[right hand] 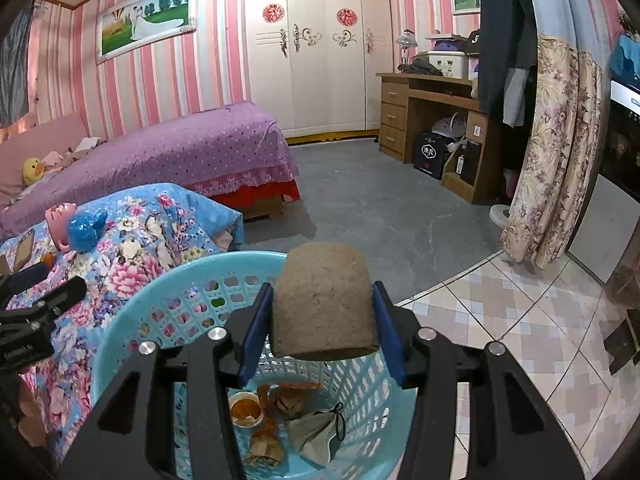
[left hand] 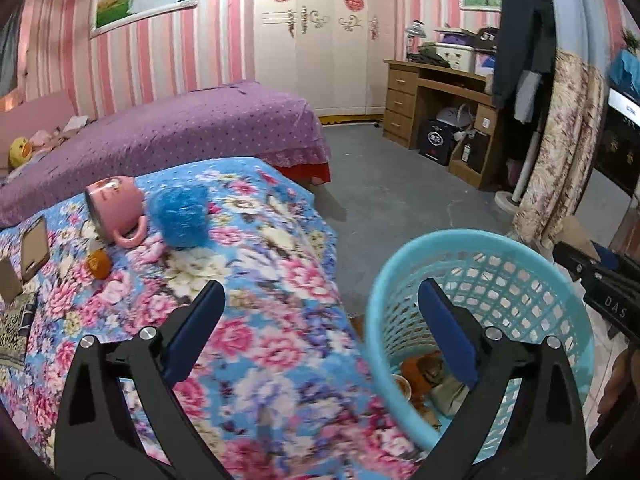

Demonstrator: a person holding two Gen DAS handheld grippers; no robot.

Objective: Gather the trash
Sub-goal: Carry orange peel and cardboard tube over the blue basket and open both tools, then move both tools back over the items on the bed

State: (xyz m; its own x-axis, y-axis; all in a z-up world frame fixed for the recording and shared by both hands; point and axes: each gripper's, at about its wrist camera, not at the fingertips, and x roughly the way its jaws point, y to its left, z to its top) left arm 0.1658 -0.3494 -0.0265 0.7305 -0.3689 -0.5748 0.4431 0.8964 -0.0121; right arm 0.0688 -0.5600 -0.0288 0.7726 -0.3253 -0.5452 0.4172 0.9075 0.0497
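My right gripper [right hand: 323,312] is shut on a brown cardboard tube [right hand: 324,300] and holds it above the light blue mesh basket [right hand: 160,304]. Orange peel, a small cup and a grey mask lie in the basket's bottom [right hand: 280,420]. My left gripper [left hand: 320,320] is open and empty, over the floral blanket's edge with its right finger in front of the basket [left hand: 472,256]. On the floral blanket [left hand: 260,320] lie a tipped pink mug [left hand: 116,208], a blue plastic wad [left hand: 180,216] and a small orange piece [left hand: 99,264].
A phone [left hand: 34,246] lies at the blanket's left. A purple bed [left hand: 180,124] stands behind. A wooden desk [right hand: 432,116], a white wardrobe [right hand: 320,52] and a floral curtain [right hand: 552,152] line the far and right sides. Grey floor [right hand: 380,208] lies between.
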